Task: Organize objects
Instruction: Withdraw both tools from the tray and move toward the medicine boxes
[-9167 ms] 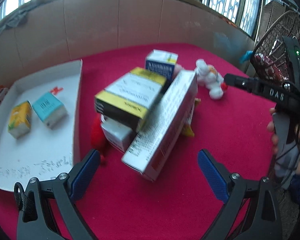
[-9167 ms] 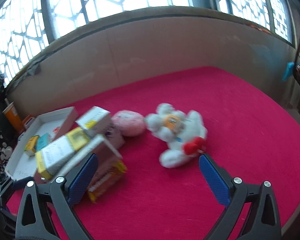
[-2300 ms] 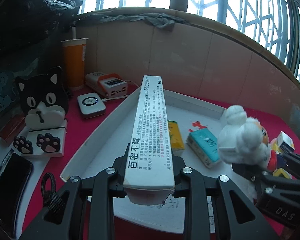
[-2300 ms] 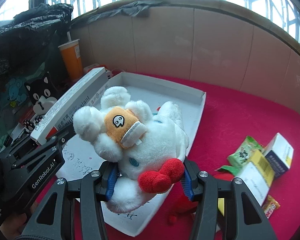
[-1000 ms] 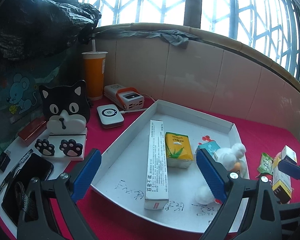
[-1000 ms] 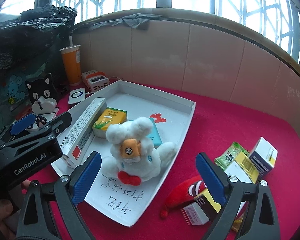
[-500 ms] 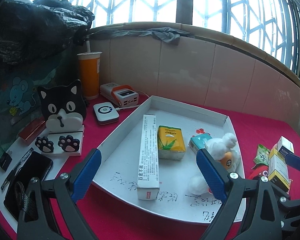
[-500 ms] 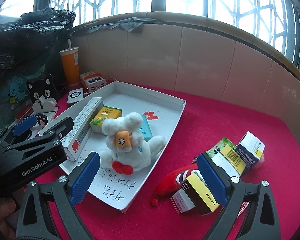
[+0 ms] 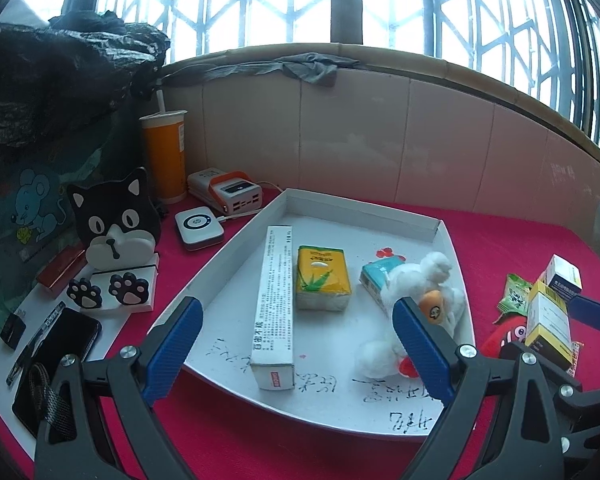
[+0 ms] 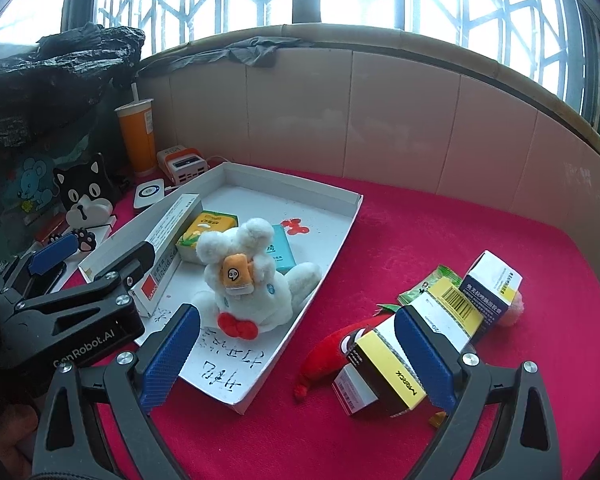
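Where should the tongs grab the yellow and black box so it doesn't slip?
Probably across the long flat sides of the yellow and black box, coming down from above. It lies tilted atop other boxes, nearest the open right tongs, so its sides are free.

The long white box (image 9: 275, 304) and the plush rabbit (image 10: 252, 280), earlier clamped in the hand-held grippers, now lie in the white tray (image 9: 364, 208); both left hand-held gripper (image 9: 296, 350) and right hand-held gripper (image 10: 296, 354) gape empty, drawn back toward 6 o'clock.

Lying in white tray (image 9: 242, 232): long white box (image 9: 275, 304), yellow tissue pack (image 9: 322, 278), teal tissue pack (image 9: 374, 284), white plush rabbit (image 10: 256, 284). Heaped on red cloth beside: yellow-black box (image 10: 396, 360), blue-white box (image 10: 492, 284), green sachet (image 10: 424, 286), red plush (image 10: 332, 350).
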The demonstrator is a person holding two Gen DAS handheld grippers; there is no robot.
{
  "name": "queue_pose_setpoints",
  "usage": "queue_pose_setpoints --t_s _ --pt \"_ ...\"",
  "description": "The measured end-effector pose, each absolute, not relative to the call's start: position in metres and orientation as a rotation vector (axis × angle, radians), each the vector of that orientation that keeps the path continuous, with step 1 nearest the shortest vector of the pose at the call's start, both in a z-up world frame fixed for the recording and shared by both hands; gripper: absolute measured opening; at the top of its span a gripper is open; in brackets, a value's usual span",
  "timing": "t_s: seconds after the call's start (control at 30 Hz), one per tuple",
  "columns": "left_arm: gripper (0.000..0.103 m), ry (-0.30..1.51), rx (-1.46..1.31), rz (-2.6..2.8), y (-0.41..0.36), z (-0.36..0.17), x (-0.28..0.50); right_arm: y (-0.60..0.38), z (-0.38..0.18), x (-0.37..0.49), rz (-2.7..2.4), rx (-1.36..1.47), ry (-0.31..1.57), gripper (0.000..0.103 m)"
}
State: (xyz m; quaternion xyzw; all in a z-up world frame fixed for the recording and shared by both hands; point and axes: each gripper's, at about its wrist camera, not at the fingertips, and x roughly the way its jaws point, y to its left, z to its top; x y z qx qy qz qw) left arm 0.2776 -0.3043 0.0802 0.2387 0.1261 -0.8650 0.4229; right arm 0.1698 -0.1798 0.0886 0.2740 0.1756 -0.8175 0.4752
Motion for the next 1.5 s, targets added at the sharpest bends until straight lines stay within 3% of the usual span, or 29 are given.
queue_pose_setpoints --t_s 0.9,1.5 --pt "0.096 0.147 0.738 -2.253 -0.247 0.075 0.225 -0.116 0.095 0.121 -2.082 0.741 0.243 0.1" --pt "0.096 0.111 0.914 -2.447 -0.212 0.059 0.179 -0.035 0.068 0.025 -2.242 0.926 0.046 0.1"
